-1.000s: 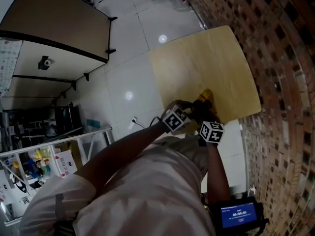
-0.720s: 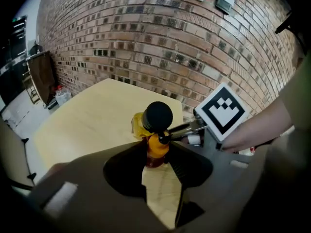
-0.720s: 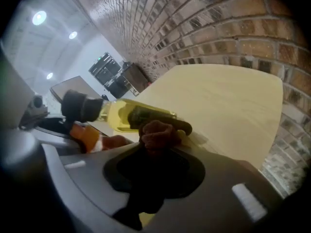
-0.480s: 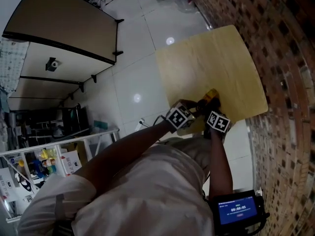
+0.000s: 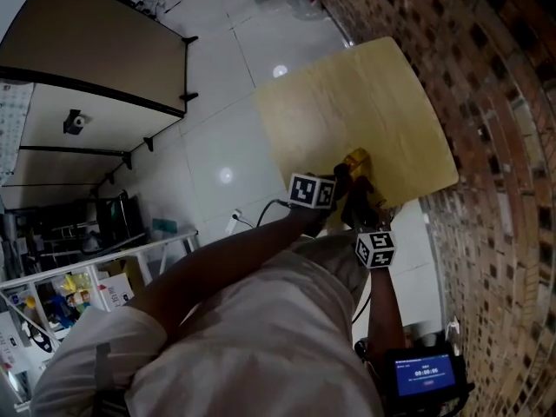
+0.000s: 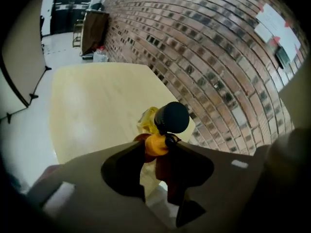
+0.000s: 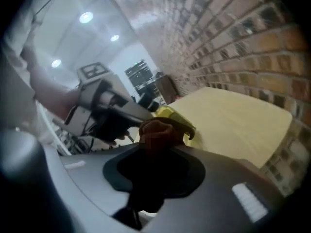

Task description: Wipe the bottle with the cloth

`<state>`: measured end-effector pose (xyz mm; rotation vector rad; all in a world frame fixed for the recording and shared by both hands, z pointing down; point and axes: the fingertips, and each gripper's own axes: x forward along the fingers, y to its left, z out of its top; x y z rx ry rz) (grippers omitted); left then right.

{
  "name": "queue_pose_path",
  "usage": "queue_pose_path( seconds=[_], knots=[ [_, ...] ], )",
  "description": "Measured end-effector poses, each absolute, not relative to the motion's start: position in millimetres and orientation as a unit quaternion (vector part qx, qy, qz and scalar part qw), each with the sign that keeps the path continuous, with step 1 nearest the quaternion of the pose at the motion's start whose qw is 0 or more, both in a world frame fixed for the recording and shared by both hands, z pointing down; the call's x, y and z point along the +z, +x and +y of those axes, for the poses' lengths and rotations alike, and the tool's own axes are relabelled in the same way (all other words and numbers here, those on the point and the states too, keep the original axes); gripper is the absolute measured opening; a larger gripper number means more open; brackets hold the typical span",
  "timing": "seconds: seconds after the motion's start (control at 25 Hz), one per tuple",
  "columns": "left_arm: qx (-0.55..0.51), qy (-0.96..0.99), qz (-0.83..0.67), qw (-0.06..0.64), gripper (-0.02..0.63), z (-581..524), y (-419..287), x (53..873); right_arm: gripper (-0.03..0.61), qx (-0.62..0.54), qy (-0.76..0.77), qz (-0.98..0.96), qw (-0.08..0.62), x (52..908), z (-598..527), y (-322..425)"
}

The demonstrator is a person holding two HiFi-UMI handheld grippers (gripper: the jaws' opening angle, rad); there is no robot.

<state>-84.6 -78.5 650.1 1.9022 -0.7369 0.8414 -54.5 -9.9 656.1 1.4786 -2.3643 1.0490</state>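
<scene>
- Brick wall (image 5: pixel 495 102) runs beside a pale wooden counter (image 5: pixel 382 76). The yellow bottle (image 5: pixel 357 160) sits close to the counter's near edge.
- Left gripper (image 6: pixel 156 147): its jaws have just been opening, yet they touch the bottle's orange-yellow neck on both sides, below a round black cap (image 6: pixel 172 118).
- Right gripper (image 7: pixel 156 129): its jaws are clamped on a crumpled brown cloth (image 7: pixel 154 133), just short of the bottle.

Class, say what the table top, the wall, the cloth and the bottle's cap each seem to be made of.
Table top: pale wood or wood-look laminate, smooth, with faint grain.
Wall: rough matt brick, with mortar lines showing.
Cloth: soft brown fabric, which bunches in folds.
Bottle cap: smooth and black, probably plastic.
</scene>
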Motion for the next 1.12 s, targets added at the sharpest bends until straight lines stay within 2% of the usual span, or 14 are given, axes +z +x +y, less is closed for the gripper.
queue_pose_path(
  seconds=[0.12, 0.28, 0.4, 0.64, 0.76, 0.92, 1.04, 1.12],
  knots=[
    [0.337, 0.763, -0.301, 0.463, 0.181, -76.3, -83.8, 648.8, 0.084, 0.27, 0.454, -0.835, 0.154, 649.2, -11.3, -93.6],
    [0.35, 0.762, -0.294, 0.459, 0.173, -72.8, -81.2, 652.2, 0.084, 0.275, 0.449, -0.833, 0.17, 667.6, -29.2, -103.3],
    [0.342, 0.751, -0.308, 0.473, 0.172, -79.9, -83.9, 651.3, 0.083, 0.326, 0.437, -0.823, 0.161, 680.9, -36.3, -102.0],
    [0.338, 0.746, -0.308, 0.483, 0.172, -83.5, -85.9, 646.5, 0.083, 0.477, 0.468, -0.714, 0.21, 750.1, -38.0, -79.8],
    [0.343, 0.749, -0.306, 0.476, 0.176, -83.9, -86.0, 646.1, 0.084, 0.579, 0.482, -0.639, 0.157, 759.5, -36.6, -67.7],
    [0.391, 0.786, -0.277, 0.39, 0.194, -87.0, -96.7, 646.3, 0.086, 0.572, 0.474, -0.655, 0.14, 742.8, -25.0, -63.4],
    [0.432, 0.829, -0.225, 0.277, 0.221, -87.8, -100.0, 639.6, 0.086, 0.554, 0.485, -0.659, 0.151, 737.6, -3.2, -46.0],
    [0.46, 0.853, -0.177, 0.174, 0.24, -88.6, -99.8, 634.2, 0.086, 0.547, 0.494, -0.658, 0.157, 732.2, 10.9, -34.3]
  ],
)
